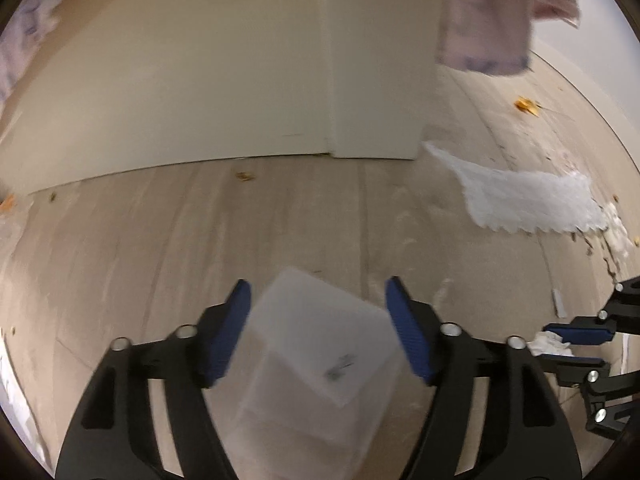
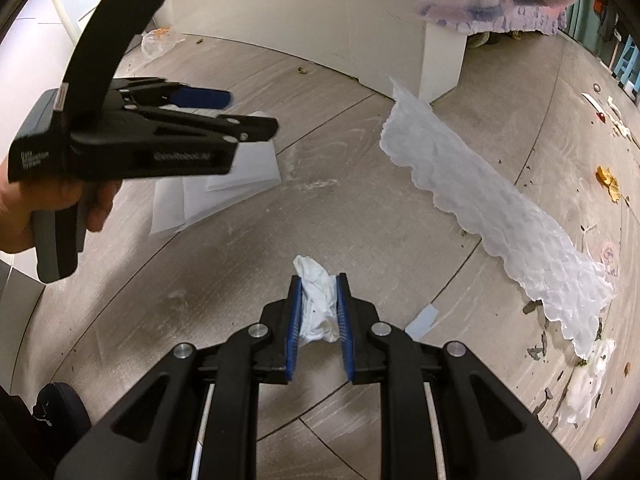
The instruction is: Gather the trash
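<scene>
Right wrist view: we see a crumpled white tissue (image 2: 318,304) pinched between the blue pads of the right gripper (image 2: 319,312), its jaws nearly closed on it. The wad's long axis runs along the fingers, and its loose upper end pokes out past the fingertips toward the far floor. In the left wrist view, the left gripper (image 1: 318,320) stands wide, its pads apart from the translucent white sheet (image 1: 320,360) lying on the floor between and below them; the sheet is blurred, and one corner points away from the camera. We see a person's hand (image 2: 60,204) on that gripper's handle. Well to the right, a long strip of paper towel (image 2: 492,216) lies diagonally across the grey tiled floor (image 2: 240,248), near a white cabinet (image 2: 320,12).
</scene>
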`<state>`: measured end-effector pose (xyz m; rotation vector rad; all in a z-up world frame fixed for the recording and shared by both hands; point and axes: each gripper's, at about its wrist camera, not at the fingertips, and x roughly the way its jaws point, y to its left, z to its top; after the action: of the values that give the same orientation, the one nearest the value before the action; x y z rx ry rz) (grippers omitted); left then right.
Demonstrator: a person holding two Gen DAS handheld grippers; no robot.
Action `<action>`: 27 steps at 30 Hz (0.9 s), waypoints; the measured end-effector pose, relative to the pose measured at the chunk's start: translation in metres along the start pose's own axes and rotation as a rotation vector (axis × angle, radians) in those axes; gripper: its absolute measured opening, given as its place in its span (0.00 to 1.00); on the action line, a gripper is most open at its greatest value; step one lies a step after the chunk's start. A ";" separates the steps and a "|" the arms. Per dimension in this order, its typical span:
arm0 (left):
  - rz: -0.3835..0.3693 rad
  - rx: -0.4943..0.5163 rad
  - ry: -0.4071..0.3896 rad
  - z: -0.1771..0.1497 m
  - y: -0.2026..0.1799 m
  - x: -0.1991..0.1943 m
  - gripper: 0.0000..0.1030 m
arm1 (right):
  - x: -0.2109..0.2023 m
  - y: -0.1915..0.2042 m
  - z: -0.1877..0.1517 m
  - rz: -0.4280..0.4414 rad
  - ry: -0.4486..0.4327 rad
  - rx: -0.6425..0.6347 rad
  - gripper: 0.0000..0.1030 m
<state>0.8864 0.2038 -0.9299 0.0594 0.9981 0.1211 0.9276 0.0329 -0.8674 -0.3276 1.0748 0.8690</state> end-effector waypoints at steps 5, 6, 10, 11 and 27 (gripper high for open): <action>0.003 -0.073 0.048 -0.007 0.024 0.010 0.72 | 0.000 -0.001 -0.004 -0.002 0.002 -0.005 0.17; -0.011 -0.088 0.057 -0.008 0.026 0.013 0.72 | -0.001 -0.001 -0.003 -0.003 0.003 -0.006 0.17; -0.044 -0.101 0.077 -0.009 0.024 0.021 0.72 | 0.001 0.002 -0.003 -0.006 0.006 -0.009 0.17; -0.048 -0.101 0.077 -0.009 0.023 0.023 0.72 | 0.002 0.003 -0.003 -0.008 0.007 -0.011 0.17; -0.110 -0.152 0.049 -0.018 0.027 0.029 0.72 | 0.016 0.009 0.007 -0.008 0.031 -0.008 0.17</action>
<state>0.8848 0.2347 -0.9612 -0.1372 1.0359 0.0979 0.9281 0.0498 -0.8763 -0.3526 1.0982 0.8642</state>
